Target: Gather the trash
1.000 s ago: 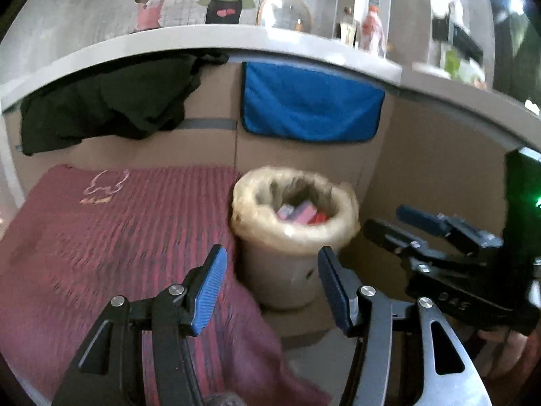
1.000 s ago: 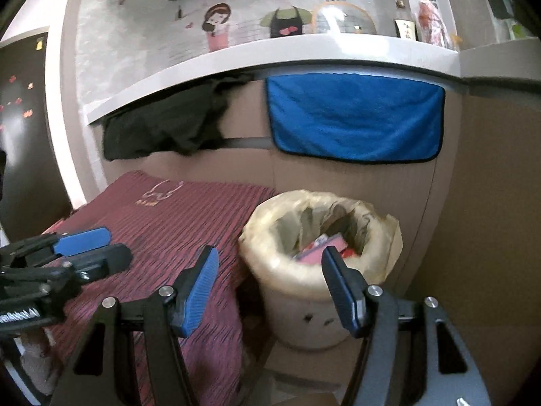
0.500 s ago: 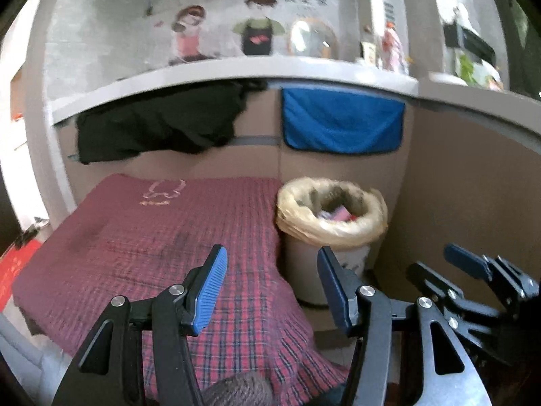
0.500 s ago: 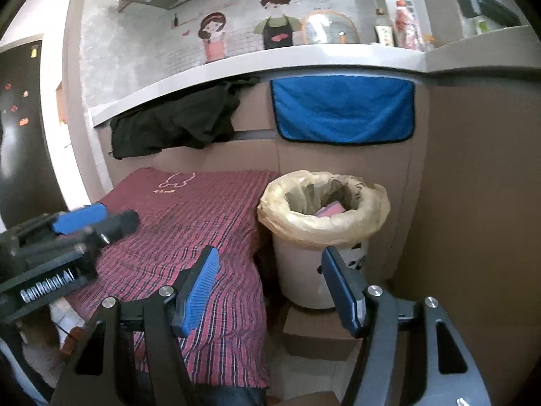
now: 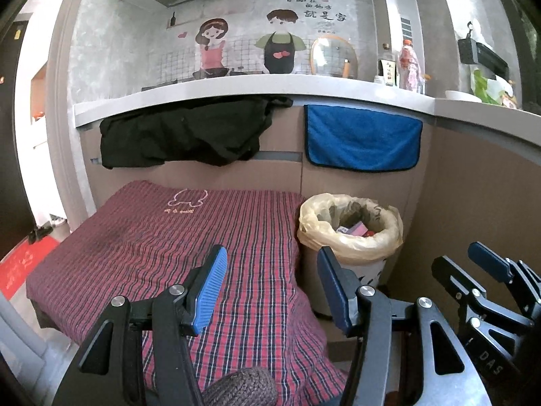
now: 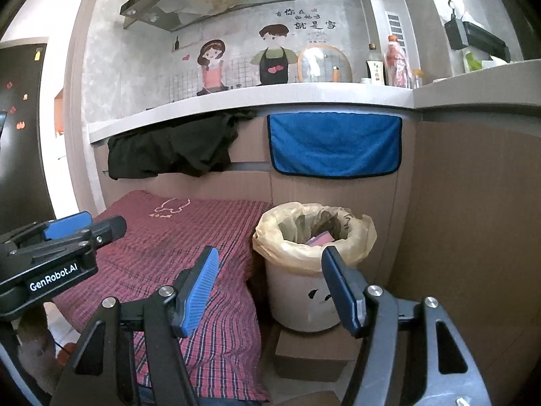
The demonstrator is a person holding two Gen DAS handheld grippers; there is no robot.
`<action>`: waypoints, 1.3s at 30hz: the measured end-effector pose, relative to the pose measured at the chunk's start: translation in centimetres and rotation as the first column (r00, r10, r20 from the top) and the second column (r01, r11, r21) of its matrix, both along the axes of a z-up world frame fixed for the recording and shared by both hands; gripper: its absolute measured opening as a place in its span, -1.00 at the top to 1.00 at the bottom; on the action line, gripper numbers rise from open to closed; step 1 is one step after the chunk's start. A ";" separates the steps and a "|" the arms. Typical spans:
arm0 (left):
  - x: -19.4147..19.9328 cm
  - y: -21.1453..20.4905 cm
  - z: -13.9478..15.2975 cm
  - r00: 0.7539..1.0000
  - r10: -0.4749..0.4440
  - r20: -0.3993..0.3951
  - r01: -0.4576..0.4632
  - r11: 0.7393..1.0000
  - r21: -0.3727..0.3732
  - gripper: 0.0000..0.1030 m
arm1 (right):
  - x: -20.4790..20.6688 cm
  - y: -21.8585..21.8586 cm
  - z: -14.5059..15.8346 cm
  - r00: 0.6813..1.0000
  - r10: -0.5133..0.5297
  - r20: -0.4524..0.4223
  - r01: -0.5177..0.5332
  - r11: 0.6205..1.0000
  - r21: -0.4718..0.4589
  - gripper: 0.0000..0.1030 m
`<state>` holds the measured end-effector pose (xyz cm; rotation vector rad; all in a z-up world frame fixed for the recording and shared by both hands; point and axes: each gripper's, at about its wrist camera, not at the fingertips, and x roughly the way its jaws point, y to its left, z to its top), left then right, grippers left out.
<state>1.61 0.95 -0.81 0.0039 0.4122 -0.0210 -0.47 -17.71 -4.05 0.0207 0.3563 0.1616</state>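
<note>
A white trash bin (image 5: 341,272) (image 6: 304,299) lined with a yellowish bag stands on the floor beside a low table. It holds pink and red trash (image 5: 355,229) (image 6: 319,238). My left gripper (image 5: 270,287) is open and empty, held back from the bin over the table's near edge. It also shows at the left of the right wrist view (image 6: 83,225). My right gripper (image 6: 268,289) is open and empty, in front of the bin. It also shows at the right of the left wrist view (image 5: 473,264).
The low table has a red plaid cloth (image 5: 152,243) (image 6: 162,247). A black garment (image 5: 182,135) and a blue towel (image 5: 361,142) hang from the counter edge behind. Brown cabinet walls (image 6: 473,220) close in the right side. A cardboard box (image 6: 314,355) sits under the bin.
Both grippers have pulled back and risen away from the bin, which now looks smaller and farther. Both stay open and empty.
</note>
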 end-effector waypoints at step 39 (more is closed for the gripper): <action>-0.4 -0.7 0.4 0.999 0.003 0.032 -0.003 1.000 0.014 -0.09 | -0.1 -0.3 0.3 1.000 0.006 0.008 -0.006 1.000 0.000 -0.19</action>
